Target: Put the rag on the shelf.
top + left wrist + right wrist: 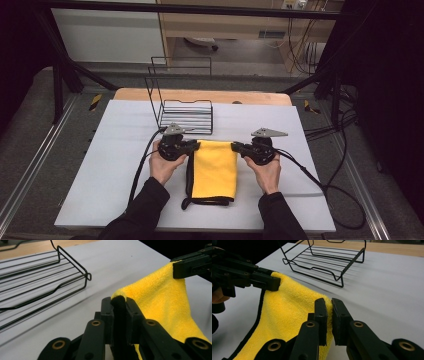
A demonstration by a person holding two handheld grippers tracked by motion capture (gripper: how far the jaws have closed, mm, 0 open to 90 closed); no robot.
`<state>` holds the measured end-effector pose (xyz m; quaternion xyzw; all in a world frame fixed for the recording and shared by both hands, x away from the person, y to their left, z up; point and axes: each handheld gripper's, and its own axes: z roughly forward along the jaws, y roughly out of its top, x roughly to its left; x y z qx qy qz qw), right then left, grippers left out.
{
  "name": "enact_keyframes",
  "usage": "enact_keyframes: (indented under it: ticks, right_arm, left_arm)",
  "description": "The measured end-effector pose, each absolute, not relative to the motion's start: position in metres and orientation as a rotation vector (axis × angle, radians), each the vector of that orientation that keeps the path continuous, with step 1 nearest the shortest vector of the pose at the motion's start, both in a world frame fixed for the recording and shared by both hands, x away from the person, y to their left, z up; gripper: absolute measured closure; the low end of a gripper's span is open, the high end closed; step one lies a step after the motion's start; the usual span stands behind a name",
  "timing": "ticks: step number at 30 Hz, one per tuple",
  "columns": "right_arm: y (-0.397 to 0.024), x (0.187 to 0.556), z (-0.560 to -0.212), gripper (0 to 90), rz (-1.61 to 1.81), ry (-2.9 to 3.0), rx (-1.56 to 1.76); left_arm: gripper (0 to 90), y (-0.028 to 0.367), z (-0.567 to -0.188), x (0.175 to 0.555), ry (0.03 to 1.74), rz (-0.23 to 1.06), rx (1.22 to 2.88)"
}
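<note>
I had the cloth (215, 170) on the table (115, 165), just in front of the wire rack (186, 116). My left hand-held gripper (194, 145) was clamped on its far left corner, my right hand-held gripper (237, 147) pinched tight on the far right corner. Both corners were raised off the table, the near end lying flat. Looked like the start of a fold or a lift. Next move, I judged: raise both corners together, keeping the edge taut and level.
</note>
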<state>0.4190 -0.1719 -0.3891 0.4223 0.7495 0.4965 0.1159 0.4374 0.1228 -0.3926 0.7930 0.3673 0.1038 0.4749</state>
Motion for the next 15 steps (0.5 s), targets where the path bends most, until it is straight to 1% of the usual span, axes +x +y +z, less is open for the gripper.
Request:
enact_keyframes:
  ticks: [15]
  right_arm:
    - [-0.162, 0.406, -0.361, 84.0, 1.528, 2.118, 1.11]
  left_arm:
    - [78.9, 0.137, -0.364, 0.418, 0.848, 0.349, 1.858]
